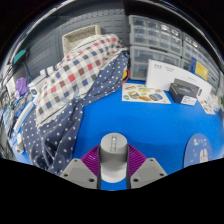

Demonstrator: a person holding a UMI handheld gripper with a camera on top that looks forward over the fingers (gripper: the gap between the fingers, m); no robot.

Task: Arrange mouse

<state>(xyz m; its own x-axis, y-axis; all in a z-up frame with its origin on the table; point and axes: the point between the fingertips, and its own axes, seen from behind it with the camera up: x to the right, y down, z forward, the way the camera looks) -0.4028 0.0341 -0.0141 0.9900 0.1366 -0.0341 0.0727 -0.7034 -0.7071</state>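
A grey mouse [113, 162] sits between my two fingers, its rounded top facing up and its far end pointing ahead over the blue tabletop [150, 125]. The purple pads [93, 160] press against both its sides with no gap showing. My gripper [113, 150] is shut on the mouse, holding it just above the table's near part. The mouse's underside and near end are hidden by the fingers.
A plaid cloth [80, 72] and a navy dotted cloth [50, 125] lie heaped to the left. Ahead right are a picture booklet [145, 94], a white box [168, 72] and a black device [185, 96]. Clear drawer units [155, 35] stand at the back.
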